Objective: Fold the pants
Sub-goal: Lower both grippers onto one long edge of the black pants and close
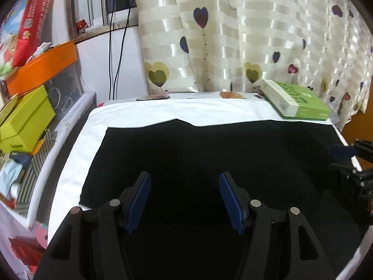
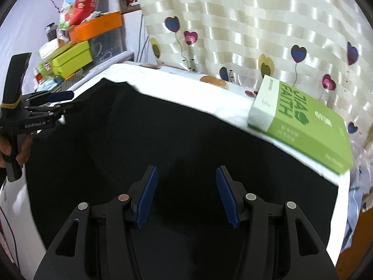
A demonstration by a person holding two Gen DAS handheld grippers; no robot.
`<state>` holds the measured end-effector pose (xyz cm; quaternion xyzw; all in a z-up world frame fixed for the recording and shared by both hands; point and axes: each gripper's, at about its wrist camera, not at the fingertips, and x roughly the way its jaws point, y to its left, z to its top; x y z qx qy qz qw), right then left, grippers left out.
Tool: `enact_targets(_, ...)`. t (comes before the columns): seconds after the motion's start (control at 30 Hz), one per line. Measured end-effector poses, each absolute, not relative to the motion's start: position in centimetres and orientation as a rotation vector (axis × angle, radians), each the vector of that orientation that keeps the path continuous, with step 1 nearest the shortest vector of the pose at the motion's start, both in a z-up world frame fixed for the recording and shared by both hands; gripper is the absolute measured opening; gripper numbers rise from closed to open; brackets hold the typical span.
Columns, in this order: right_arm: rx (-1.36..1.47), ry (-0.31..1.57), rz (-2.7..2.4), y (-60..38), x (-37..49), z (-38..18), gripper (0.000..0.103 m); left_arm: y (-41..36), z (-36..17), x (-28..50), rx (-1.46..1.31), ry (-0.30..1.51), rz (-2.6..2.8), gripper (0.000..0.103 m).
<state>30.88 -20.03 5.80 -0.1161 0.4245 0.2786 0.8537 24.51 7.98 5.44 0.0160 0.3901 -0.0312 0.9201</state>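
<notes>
While both grippers gape empty, black pants cover the white-clothed table before a heart-print curtain.

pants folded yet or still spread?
Cannot tell about layers. The black pants lie flat over the white-covered table. Both hand-held grippers, left and right, are open and empty.

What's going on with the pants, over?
Left gripper open, right gripper open, both above the cloth. Black pants spread flat on white table. Green box beside far edge.
</notes>
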Motion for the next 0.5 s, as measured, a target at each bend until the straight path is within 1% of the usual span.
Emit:
enact_targets(0.2, -0.286, 0.928, 0.631, -18.0, 35.6, 4.3, 0.053, 8.4, 4.2, 29.3, 0.059, 0.833, -0.043, 0.064)
enact_targets(0.5, -0.339, 0.985, 0.668, -15.8, 39.6, 1.8, 0.053, 9.3, 1.8, 34.8, 0.055, 0.903, 0.009, 0.064)
